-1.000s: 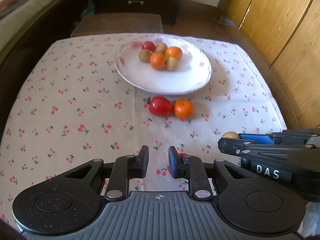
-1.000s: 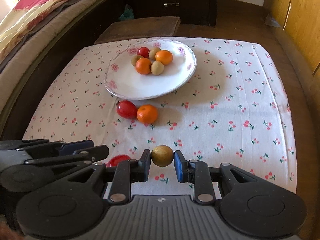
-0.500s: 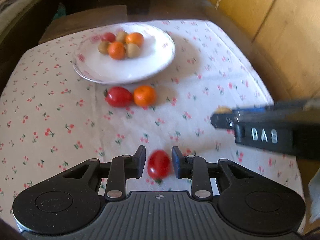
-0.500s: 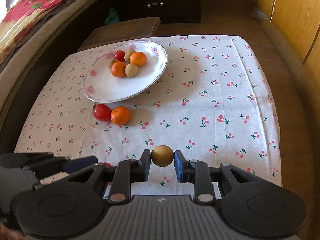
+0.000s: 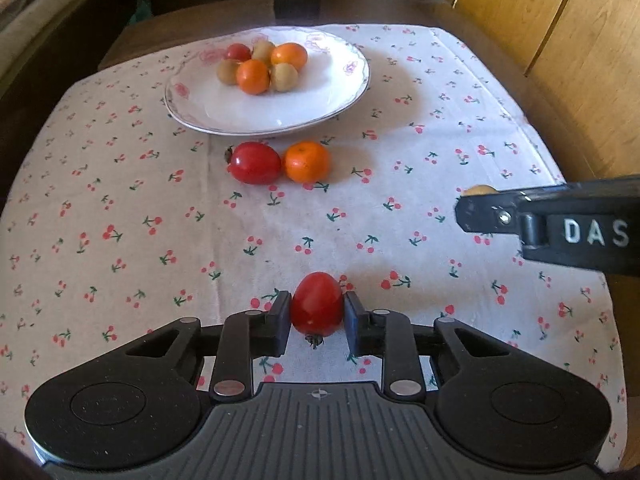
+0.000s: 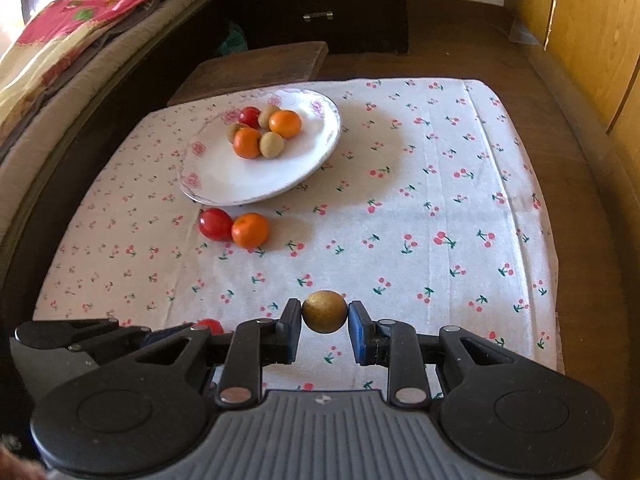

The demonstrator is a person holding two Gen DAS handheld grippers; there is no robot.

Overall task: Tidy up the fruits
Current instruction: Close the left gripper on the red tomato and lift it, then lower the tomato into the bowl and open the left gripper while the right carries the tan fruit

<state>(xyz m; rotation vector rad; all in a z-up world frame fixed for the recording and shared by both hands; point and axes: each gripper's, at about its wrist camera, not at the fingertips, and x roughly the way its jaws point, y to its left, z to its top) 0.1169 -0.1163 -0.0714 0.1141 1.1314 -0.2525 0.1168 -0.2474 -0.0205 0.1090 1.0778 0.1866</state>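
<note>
Golden fruit [image 6: 324, 311] clearer from right tool [image 6: 324, 322].

plate [image 5: 352, 80] upper centre of left wrist view, on tablecloth [image 5: 120, 200]; six fruits clustered in its far part. Loose tomato [image 5: 254, 162] touching loose orange [image 5: 307, 161] on its right, just below plate. Bed [image 6: 60, 64] upper left of right wrist view.

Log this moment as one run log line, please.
left gripper: shut on red tomato | right gripper: shut on brown fruit | plate: six fruits
</note>
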